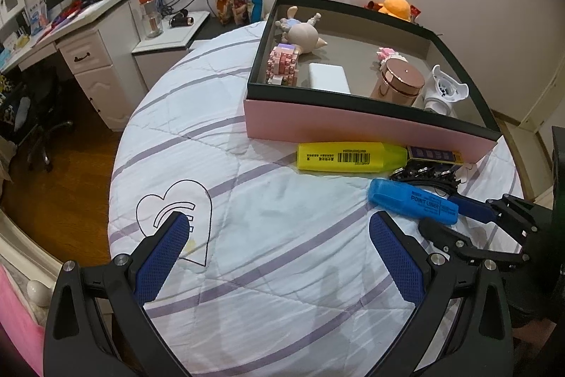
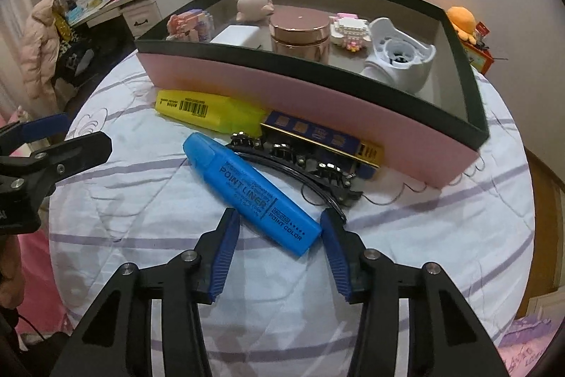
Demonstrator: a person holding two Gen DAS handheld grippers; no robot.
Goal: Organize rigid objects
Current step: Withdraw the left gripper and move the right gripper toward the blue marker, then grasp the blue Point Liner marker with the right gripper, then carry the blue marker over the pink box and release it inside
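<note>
Right claw [image 2: 279, 230] straddles the tail end of the blue highlighter [image 2: 249, 193], pads close on both sides; whether they press on it, I cannot tell. The marker lies slantwise on the quilted bed [image 2: 423, 235], touching a black hair clip [image 2: 300, 161], near the pink box [image 2: 317, 101]. Left claw [image 1: 279, 228] hangs wide open, nothing in it, above the quilt.

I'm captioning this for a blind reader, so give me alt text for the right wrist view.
The right claw straddles the near end of a blue highlighter lying on a striped quilt, its right pad at the pen's corner. Behind lie a black hair clip, a yellow highlighter and a pink box of trinkets.
</note>
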